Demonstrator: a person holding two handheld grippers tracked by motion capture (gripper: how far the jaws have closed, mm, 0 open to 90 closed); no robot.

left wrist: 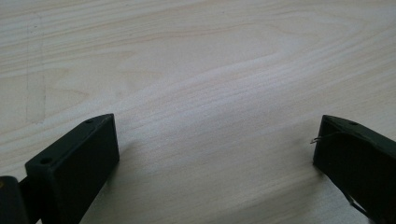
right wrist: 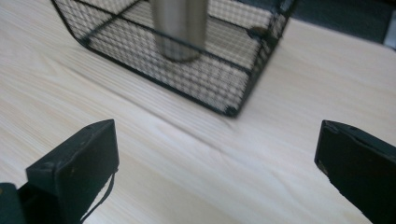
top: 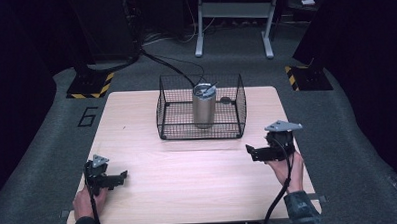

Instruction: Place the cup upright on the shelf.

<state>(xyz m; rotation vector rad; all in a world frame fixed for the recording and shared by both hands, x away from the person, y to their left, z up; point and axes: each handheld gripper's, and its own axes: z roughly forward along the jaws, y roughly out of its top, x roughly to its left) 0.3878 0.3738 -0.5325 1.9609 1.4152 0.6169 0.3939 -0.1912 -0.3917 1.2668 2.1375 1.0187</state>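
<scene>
A black wire basket [top: 162, 109] stands at the far middle of the wooden table [top: 189, 177]. Inside it a steel tumbler [top: 204, 108] stands upright with a lid on top. My left gripper [top: 119, 176] rests low at the table's near left, jaws wide apart over bare wood, and in its own view the left gripper [left wrist: 215, 144] holds nothing. My right gripper [top: 249, 151] is held at the near right, open, pointing left. In the right gripper view the right gripper [right wrist: 217, 149] faces the basket [right wrist: 233, 100] corner and the tumbler [right wrist: 180, 28] behind the mesh.
A small dark object [top: 226, 99] lies on the basket floor right of the tumbler. Bare wood stretches between the two grippers. Beyond the table are grey carpet, cables and a metal stand [top: 233, 13]. Yellow-black striped bases [top: 91, 85] sit at both far corners.
</scene>
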